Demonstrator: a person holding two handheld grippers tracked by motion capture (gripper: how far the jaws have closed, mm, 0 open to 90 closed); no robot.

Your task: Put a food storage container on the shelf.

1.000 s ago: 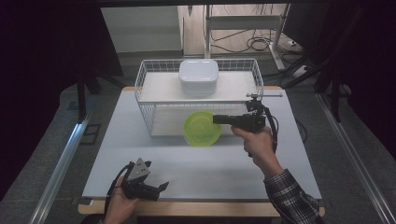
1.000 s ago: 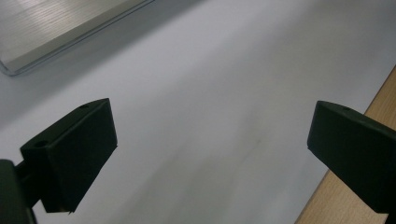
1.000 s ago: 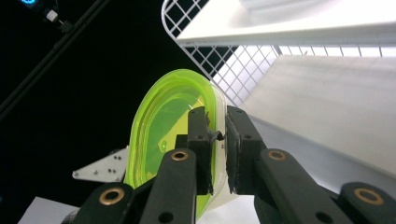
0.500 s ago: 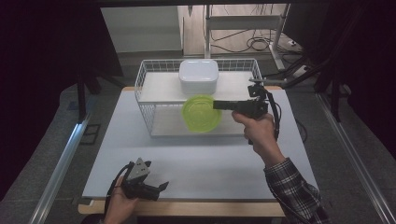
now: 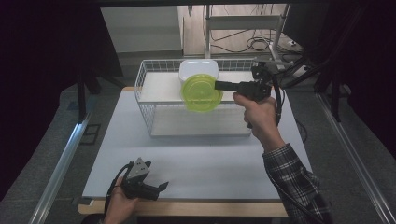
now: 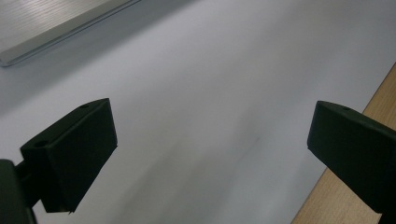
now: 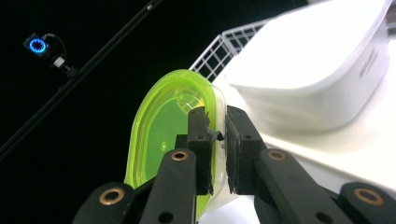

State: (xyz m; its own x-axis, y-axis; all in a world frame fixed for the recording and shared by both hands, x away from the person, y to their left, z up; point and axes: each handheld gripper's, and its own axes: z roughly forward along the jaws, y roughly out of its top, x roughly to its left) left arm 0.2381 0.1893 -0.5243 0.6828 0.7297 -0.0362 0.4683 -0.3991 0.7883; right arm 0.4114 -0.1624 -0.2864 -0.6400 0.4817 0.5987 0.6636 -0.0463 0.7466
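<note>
White wire forms the largest thing on the table (image 5: 196, 154): a two-level wire rack (image 5: 144, 100) standing at the far middle, open at the top, with a flat upper shelf and a lower shelf below it. On the upper shelf, towards the far side, sits a white plastic container (image 5: 198, 69) with rounded corners. In front of it, on its near side and raised above the shelf, hangs a lime-green translucent plate (image 5: 201, 92), held on edge so that its face looks towards the near side of the table and its rim runs up and down.

The right gripper (image 5: 219, 85) reaches in from the right, level with the rack's top, its jaws pinched tight on the plate's right rim; the right gripper view shows the two pads closed on the thin rim of the plate (image 7: 173, 140), with the container (image 7: 317, 70) just beside it on the far side. So the plate lies to the left of the hand, standing between the gripper and the left end of the rack, close against the container but, as far as can be told, not touching it.

My reading is that the coming move turns on that narrow gap: the plate has to go down onto the shelf on the near side of the container.

The left gripper (image 5: 159, 189) rests low at the near left edge, well apart from the rack, its jaws spread wide over bare table (image 6: 210, 93) with nothing between them.
</note>
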